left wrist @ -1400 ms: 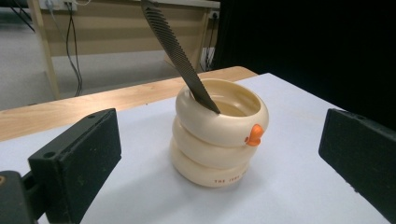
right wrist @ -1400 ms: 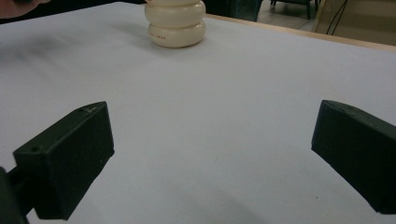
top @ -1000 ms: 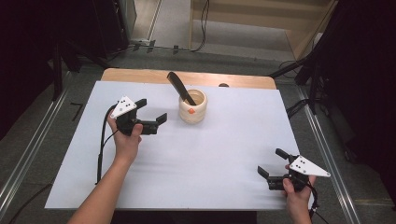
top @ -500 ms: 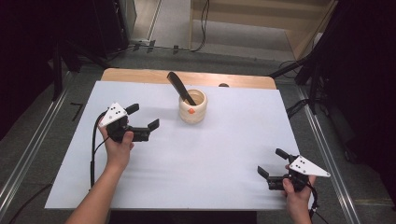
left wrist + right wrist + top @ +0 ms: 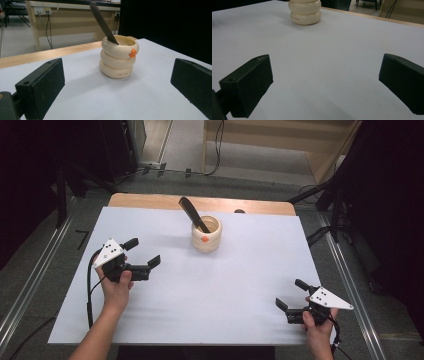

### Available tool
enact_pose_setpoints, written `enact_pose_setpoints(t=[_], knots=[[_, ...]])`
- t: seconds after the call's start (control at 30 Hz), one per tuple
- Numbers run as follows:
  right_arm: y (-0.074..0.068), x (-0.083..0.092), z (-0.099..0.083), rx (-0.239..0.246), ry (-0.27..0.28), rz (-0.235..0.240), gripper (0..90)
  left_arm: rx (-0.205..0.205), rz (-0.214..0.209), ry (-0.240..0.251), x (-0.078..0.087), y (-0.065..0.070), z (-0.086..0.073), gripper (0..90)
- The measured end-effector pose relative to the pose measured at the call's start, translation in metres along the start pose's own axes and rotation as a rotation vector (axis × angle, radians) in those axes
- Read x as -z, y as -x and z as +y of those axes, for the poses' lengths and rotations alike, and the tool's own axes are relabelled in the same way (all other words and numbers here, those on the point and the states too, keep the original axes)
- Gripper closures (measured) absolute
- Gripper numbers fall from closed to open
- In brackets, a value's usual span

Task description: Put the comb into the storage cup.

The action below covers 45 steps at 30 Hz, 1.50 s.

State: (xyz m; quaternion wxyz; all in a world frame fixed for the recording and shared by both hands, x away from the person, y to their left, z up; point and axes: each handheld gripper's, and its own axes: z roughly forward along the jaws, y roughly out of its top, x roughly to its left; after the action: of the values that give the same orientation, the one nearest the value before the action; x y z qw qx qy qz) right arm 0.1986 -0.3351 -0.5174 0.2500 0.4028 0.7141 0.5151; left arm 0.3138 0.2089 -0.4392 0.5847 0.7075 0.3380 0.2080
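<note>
A cream ribbed cup (image 5: 206, 234) stands toward the far middle of the white tabletop (image 5: 240, 285), and it is the thing everything here turns on. A dark comb (image 5: 193, 213) leans inside it, its lower end down in the cup and its upper end slanting out over the rim toward the far edge; a small orange knob (image 5: 133, 52) sits on the cup's top ring.

The left gripper (image 5: 142, 258) is held low to the near left of the cup, apart from it with bare tabletop between, and it points at the cup. From its own camera the cup sits squarely between the two black jaws, which stand spread wide with nothing in them. The right gripper (image 5: 290, 299) is well apart from the cup, down at the near right corner, just above the surface; its jaws are spread wide too and hold nothing (from there only the lower rings of the cup (image 5: 304, 10) show, far off).

To my eye this is the approach step: nothing is grasped yet, and the left hand looks the likelier one to act, since it is lined up on the cup. The next move, I judge, calls for bringing those jaws forward and up to the comb's free upper end, then closing across its thin body without nudging the cup, which looks light enough to slide or tip. The right gripper could come in to steady the cup.
</note>
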Motion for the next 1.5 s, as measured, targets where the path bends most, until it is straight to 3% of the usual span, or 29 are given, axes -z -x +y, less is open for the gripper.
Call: enact_pose_setpoints(t=[0.6, 1.1, 1.5], knots=[[-0.001, 0.0, 0.0, 0.0, -0.004, -0.004, 0.0, -0.001, 0.056, -0.002, 0.039, -0.006, -0.023, 0.0], [-0.001, 0.0, 0.0, 0.0, -0.003, -0.009, 0.0, 0.026, 0.091, 0.001, 0.068, -0.008, -0.046, 0.0], [0.0, 0.0, 0.0, -0.006, 0.005, -0.013, 0.0, 0.008, 0.111, -0.024, 0.089, -0.006, -0.059, 0.0]])
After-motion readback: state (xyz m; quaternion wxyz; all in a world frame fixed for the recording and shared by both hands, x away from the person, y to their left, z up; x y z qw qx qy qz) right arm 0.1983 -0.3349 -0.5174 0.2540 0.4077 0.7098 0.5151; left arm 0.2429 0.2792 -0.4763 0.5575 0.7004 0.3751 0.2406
